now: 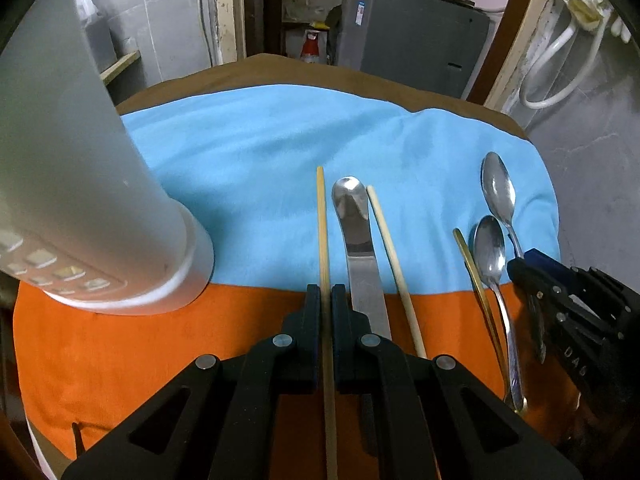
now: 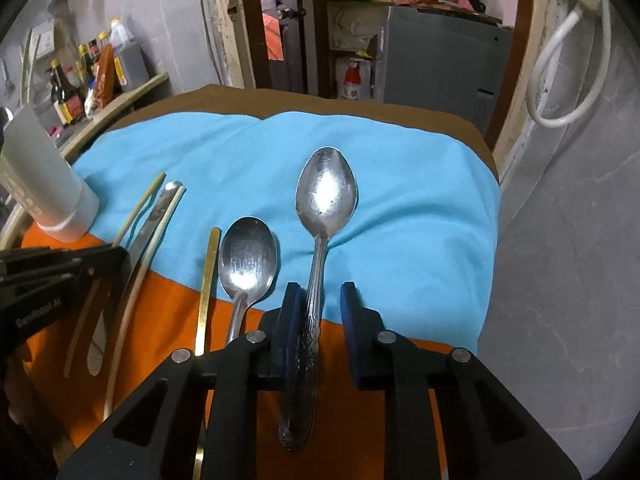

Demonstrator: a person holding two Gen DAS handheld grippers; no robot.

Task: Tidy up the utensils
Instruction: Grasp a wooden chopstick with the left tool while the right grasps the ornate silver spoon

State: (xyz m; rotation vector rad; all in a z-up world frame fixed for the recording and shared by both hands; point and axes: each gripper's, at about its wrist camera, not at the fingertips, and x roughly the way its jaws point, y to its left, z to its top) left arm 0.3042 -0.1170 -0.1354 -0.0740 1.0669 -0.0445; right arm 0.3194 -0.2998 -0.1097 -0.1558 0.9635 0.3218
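Observation:
My left gripper (image 1: 325,292) is shut on a wooden chopstick (image 1: 321,216) that points away over the blue cloth. A butter knife (image 1: 354,220) and a second chopstick (image 1: 390,252) lie just right of it. My right gripper (image 2: 320,300) is open, its fingers on either side of the patterned handle of a large spoon (image 2: 326,192), the left pad touching it. A smaller spoon (image 2: 248,260) and a brass-coloured stick (image 2: 210,268) lie to its left. The right gripper also shows at the right edge of the left wrist view (image 1: 528,268).
A white utensil holder (image 1: 80,184) lies tilted on the orange cloth (image 1: 120,352) at the left; it also shows in the right wrist view (image 2: 48,184). The round table drops off at the right. Bottles (image 2: 80,76) stand on a shelf behind.

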